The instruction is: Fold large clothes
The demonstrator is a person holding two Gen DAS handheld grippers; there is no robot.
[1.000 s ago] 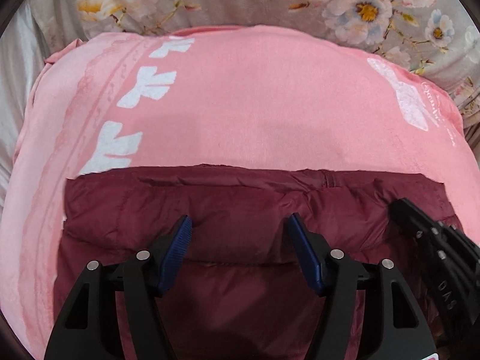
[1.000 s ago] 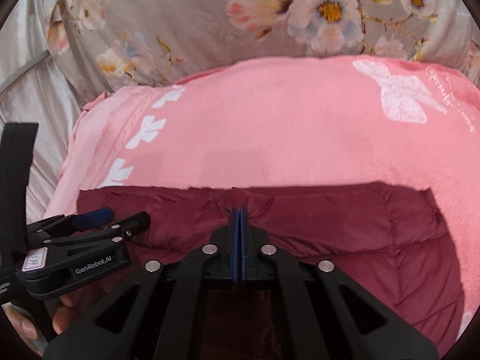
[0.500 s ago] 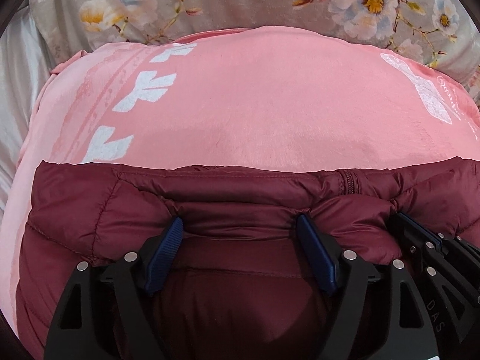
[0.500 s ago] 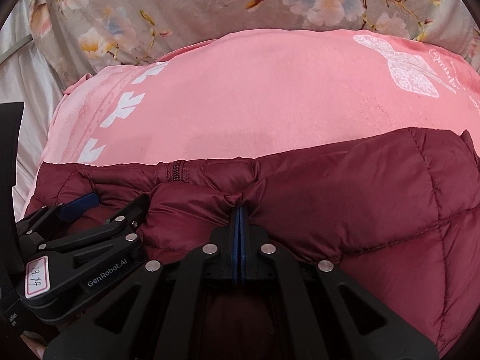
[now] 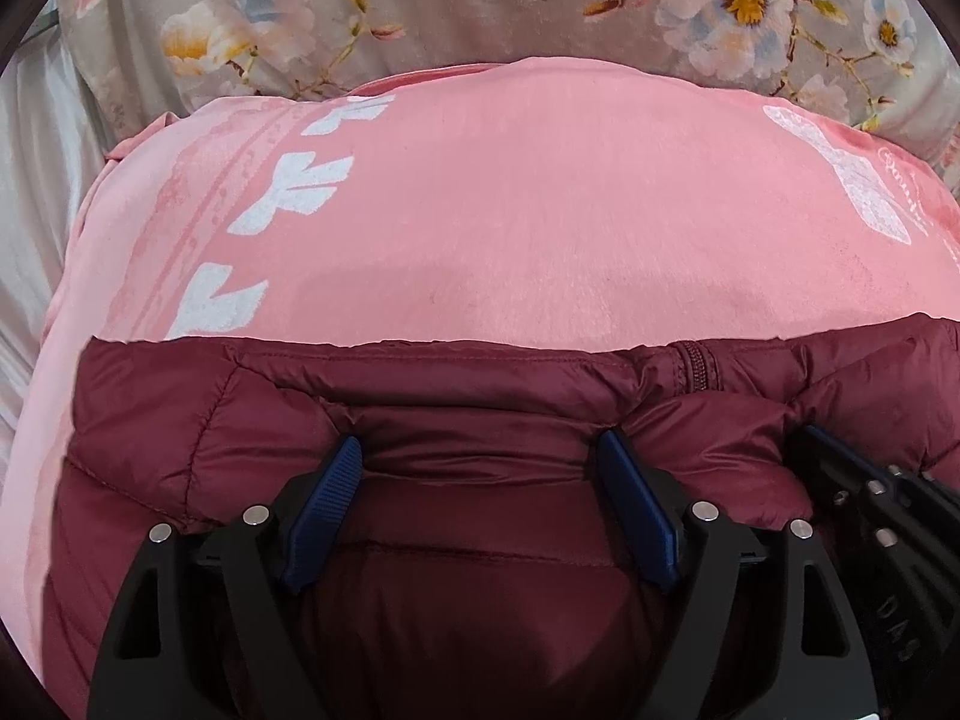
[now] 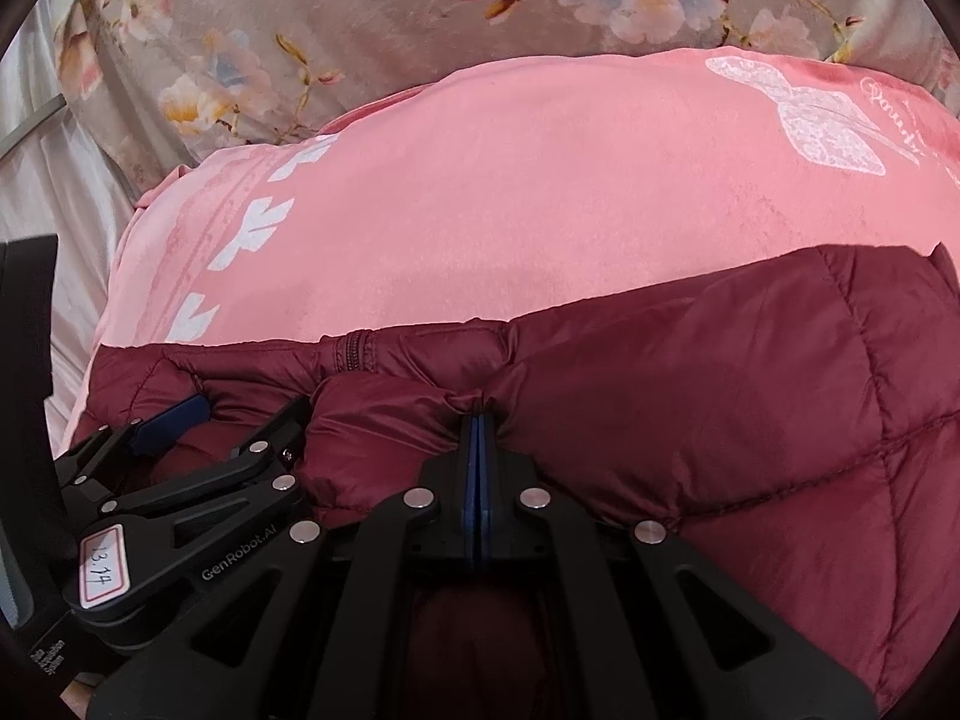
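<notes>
a puffy maroon quilted jacket [image 5: 492, 396] fills the lower frame over a pink blanket [image 5: 540, 210]. left hand-held gripper [image 5: 480, 474] spread wide; right hand-held gripper [image 6: 479, 420] pinching its hem. looks light, soft, slippery; best gripped along stitched seams.

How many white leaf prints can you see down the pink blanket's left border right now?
3 whole on the pink blanket: top, middle, bottom by the maroon jacket. More may be hidden under it.

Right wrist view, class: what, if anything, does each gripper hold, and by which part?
The right gripper pinches the maroon quilted puffer jacket at its folded edge near the zipper. The left gripper holds nothing.
</notes>
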